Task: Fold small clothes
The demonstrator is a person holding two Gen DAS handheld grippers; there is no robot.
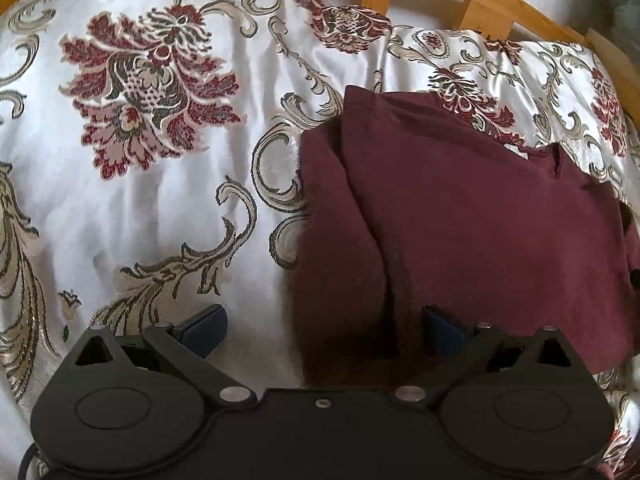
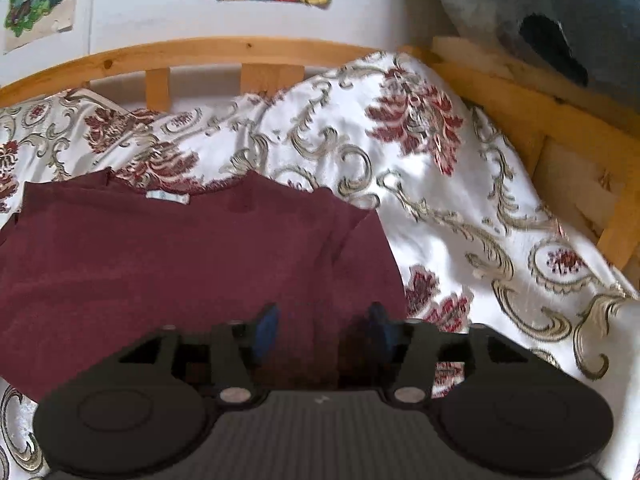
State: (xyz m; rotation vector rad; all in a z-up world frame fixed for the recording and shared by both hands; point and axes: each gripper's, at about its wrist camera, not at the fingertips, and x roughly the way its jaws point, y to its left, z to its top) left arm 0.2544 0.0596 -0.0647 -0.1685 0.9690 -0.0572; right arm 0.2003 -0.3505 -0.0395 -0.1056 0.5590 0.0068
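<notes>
Mid-fold: maroon shirt (image 2: 180, 264) flat on bed (image 1: 160, 220), sides tucked. Both tools gape, empty: left tool (image 1: 324, 328) astride shirt's 9 o'clock edge, right tool (image 2: 322, 330) over 3 o'clock hem. Next, likely: pinch hem, fold toward collar.

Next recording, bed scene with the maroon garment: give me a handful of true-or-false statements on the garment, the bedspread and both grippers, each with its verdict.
1. The maroon garment lies on a floral bedspread. True.
2. The left gripper is clamped shut on the garment. False: its jaws stand wide open, one finger over the bedspread, one over the garment.
3. A white label shows at the garment's neckline. True.
4. The bed frame is metal. False: it is light wood.
5. The right gripper is open above the garment. True.
</notes>
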